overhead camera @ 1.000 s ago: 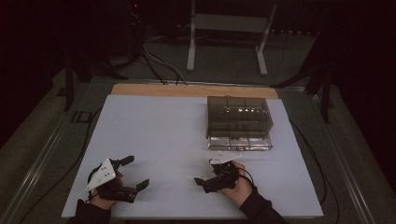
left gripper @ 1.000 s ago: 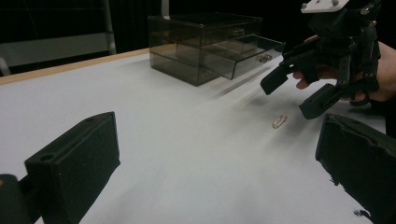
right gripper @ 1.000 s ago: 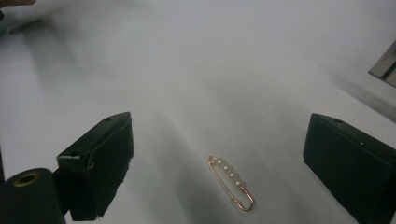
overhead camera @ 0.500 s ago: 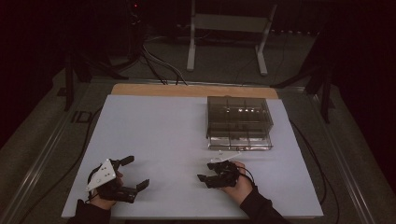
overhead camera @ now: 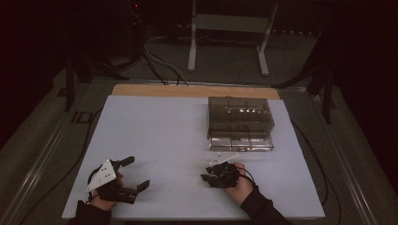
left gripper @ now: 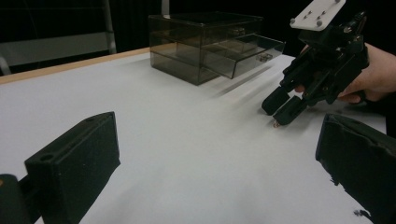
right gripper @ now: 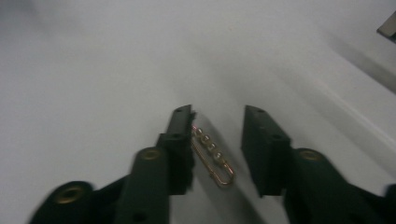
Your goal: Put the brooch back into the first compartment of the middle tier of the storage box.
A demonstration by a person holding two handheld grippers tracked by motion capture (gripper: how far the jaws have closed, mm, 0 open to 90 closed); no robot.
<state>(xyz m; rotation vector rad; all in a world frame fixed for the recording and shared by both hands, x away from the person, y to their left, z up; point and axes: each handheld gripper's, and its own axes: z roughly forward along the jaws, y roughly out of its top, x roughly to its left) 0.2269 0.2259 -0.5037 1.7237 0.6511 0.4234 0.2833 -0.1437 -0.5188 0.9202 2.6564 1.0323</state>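
A small gold pin with a row of beads (right gripper: 212, 158) lies flat on the white mat. My right gripper (right gripper: 217, 123) points down over it. Its jaws have just been closing and now stand a little apart with the pin between them, close to the left jaw; both pads are not pressing on it. In the high view the right gripper (overhead camera: 206, 173) sits just in front of the smoked clear drawer box (overhead camera: 240, 123). My left gripper (overhead camera: 137, 172) rests at the front left, wide open with nothing between its jaws. Its view shows the right gripper (left gripper: 279, 113) above the pin (left gripper: 276, 124).
The drawer box (left gripper: 210, 44) stands at the back right of the white mat (overhead camera: 155, 131), its lowest drawer (overhead camera: 241, 143) pulled out toward me. A wooden strip (overhead camera: 187, 90) edges the far side. Cables and a metal stand lie on the floor beyond.
The right gripper's jaws have narrowed markedly around the spot in front of the drawer box. Both hands have stayed in place, and the left gripper is as wide as before.
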